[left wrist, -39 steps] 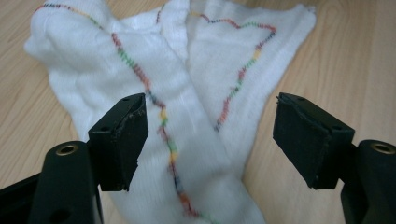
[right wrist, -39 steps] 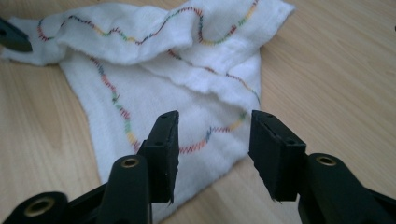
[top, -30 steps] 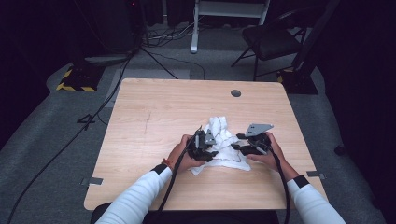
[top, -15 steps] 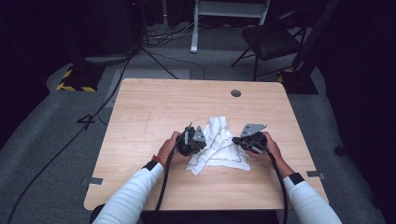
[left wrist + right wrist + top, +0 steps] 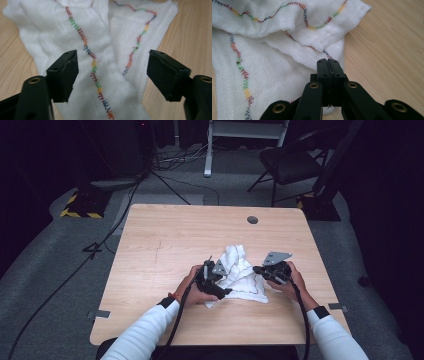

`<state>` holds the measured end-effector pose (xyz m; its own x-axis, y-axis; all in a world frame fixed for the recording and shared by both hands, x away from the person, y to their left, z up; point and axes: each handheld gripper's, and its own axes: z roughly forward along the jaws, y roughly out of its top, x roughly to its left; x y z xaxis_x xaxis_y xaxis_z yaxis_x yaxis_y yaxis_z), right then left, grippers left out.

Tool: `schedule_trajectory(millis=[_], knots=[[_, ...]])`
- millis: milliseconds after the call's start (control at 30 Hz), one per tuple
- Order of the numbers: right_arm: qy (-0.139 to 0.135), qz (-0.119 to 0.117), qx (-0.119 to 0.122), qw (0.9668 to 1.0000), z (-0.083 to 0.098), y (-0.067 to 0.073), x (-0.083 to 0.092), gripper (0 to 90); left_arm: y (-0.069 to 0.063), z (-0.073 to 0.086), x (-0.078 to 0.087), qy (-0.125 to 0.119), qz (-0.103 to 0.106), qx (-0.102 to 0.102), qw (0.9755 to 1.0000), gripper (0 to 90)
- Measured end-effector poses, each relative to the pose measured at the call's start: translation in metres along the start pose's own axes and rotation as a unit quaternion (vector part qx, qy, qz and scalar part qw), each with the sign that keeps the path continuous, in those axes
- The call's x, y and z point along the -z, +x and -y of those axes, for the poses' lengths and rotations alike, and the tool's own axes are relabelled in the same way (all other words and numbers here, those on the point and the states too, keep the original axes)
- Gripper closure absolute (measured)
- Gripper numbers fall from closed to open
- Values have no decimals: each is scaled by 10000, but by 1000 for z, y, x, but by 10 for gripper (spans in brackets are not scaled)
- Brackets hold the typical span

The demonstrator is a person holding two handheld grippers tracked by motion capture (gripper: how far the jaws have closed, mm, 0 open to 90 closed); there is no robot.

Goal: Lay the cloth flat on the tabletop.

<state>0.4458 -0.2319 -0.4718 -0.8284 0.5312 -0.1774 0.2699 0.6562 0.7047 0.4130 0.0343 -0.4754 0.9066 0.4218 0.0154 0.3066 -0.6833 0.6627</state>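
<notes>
A white cloth (image 5: pixel 240 270) with a rainbow-stitched hem lies crumpled on the wooden table (image 5: pixel 200 230). My left gripper (image 5: pixel 225 288) is at its left edge. In the left gripper view its jaws (image 5: pixel 112 72) stand wide apart, having just been opening, and the cloth (image 5: pixel 100 37) lies loose beneath and between them without touching the pads. My right gripper (image 5: pixel 257 269) is at the cloth's right edge. In the right gripper view it (image 5: pixel 327 62) is shut, with a thin bit of the cloth's (image 5: pixel 274 37) edge pinched between its pads.
A round cable hole (image 5: pixel 252 219) sits near the table's far edge. Beyond the table stand a dark chair (image 5: pixel 290 160) and a white stand (image 5: pixel 207 150). Cables cross the grey floor, and a yellow-and-black striped block (image 5: pixel 80 206) lies at the left.
Both hands have shifted slightly away from the table's near edge, taking the cloth with them. The cloth now lies a little flatter between the grippers.
</notes>
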Motion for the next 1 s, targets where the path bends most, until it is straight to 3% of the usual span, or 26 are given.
schedule_trajectory(millis=[33,100,133,167,267,467,500,733,900,933,1000], knots=[[-19,29,4,10000,1,-1,2,894,1,0,-2,52,-6,-30,10000,346],[-95,91,-69,9999,2,-4,9,894,1,1,-5,135,-44,-127,9998,548],[-95,91,-69,9999,2,-4,9,894,1,2,-5,168,-81,-242,9995,548],[-165,160,-110,9997,4,-8,13,894,4,3,-4,144,-72,-322,9994,693],[-243,256,-176,9992,5,-11,19,895,11,6,1,46,-88,-349,9993,863],[-347,408,-298,9981,8,-18,29,896,20,12,12,20,-204,-418,9989,889],[-354,435,-425,9975,10,-21,32,896,21,13,14,2,-198,-380,9991,890],[-232,590,-695,9956,20,-31,35,895,35,29,27,49,-256,-112,9996,890],[-117,531,-786,9954,26,-33,29,892,39,34,29,75,-282,10,9996,878],[-78,541,-720,9959,25,-32,27,869,38,33,28,72,-371,32,9993,770],[-96,466,-705,9964,24,-30,27,823,36,29,28,24,-511,101,9986,718]])
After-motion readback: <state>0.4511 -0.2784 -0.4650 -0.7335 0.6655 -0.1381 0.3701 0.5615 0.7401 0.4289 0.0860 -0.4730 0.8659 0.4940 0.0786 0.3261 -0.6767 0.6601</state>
